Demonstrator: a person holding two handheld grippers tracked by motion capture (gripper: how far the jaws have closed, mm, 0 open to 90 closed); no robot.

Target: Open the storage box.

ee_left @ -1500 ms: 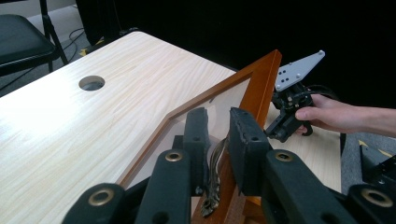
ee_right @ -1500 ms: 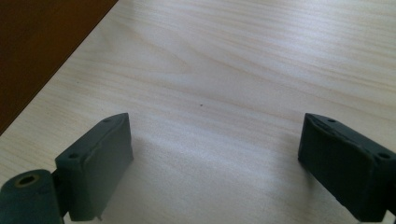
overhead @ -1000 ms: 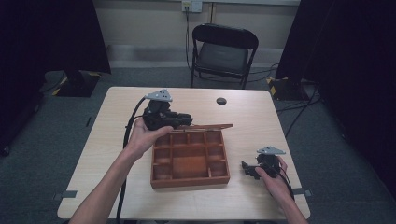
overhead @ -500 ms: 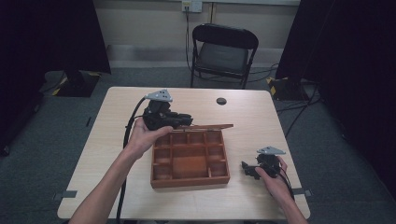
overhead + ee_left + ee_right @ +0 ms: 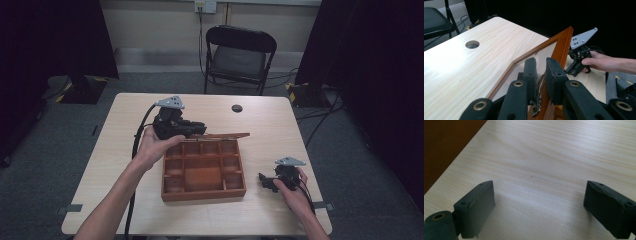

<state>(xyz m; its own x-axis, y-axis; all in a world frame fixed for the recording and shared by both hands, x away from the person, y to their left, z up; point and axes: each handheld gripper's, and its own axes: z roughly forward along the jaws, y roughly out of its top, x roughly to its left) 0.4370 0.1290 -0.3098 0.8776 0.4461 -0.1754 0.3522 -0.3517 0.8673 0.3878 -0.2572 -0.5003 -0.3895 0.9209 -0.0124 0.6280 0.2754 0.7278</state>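
A wooden box [image 5: 203, 172] with several compartments sits mid-table. Its glass-paned lid [image 5: 220, 135] stands raised along the far side. My left gripper [image 5: 196, 128] is at the lid's left end, held from below by a hand. In the left gripper view the jaws of the left gripper [image 5: 541, 65] are shut on a small brass clasp [image 5: 539, 87] on the lid's wooden frame [image 5: 560, 47]. To the right of the box, my right gripper [image 5: 265, 181] rests low over the table. Seen from its own view, the right gripper [image 5: 539, 195] is open, with bare tabletop between its pads.
A round cable hole [image 5: 237, 108] lies in the table's far side. A black folding chair [image 5: 240, 55] stands behind the table, with dark curtains on both sides. The box's brown side wall [image 5: 446, 147] runs close to the right gripper's left.
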